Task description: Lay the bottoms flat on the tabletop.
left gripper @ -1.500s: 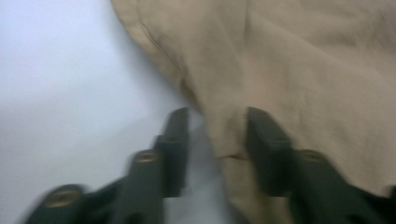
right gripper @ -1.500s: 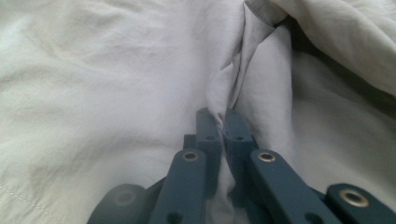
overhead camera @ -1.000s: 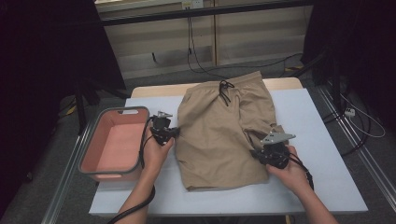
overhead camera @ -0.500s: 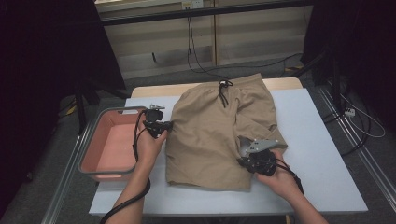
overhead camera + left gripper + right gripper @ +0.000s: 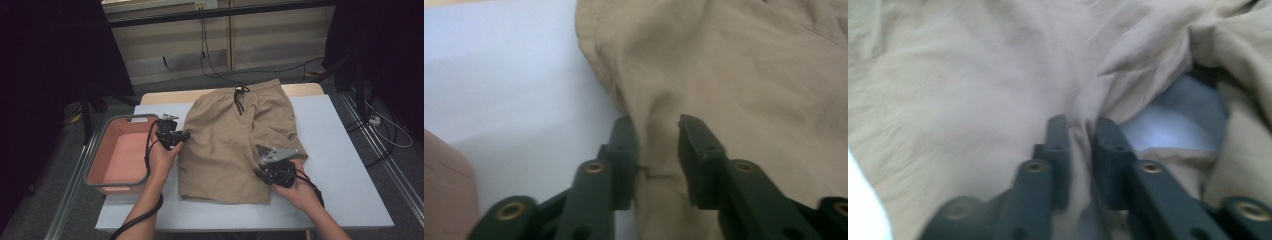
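Observation:
Khaki shorts (image 5: 235, 140) lie flat on the pale table (image 5: 340, 150), waistband and black drawstring (image 5: 240, 97) at the far end. My left gripper (image 5: 185, 136) sits at the shorts' left edge. Its jaws have just been opening, and in the left gripper view (image 5: 656, 135) a ridge of the khaki cloth (image 5: 749, 75) stands loosely between them. My right gripper (image 5: 260, 172) rests on the near right leg. Its jaws have just been opening too, and a fold of cloth (image 5: 973, 90) lies in the narrow gap of the right gripper (image 5: 1080, 132).
A pink tub (image 5: 120, 155) with a grey rim stands at the table's left edge, right beside my left hand. Bare table (image 5: 1178, 120) shows under the rumpled right leg. Cables run over the floor behind and right of the table.
My right gripper slid left and nearer to me, dragging the right leg of the shorts inward, then stopped. The left gripper stayed at the left edge.

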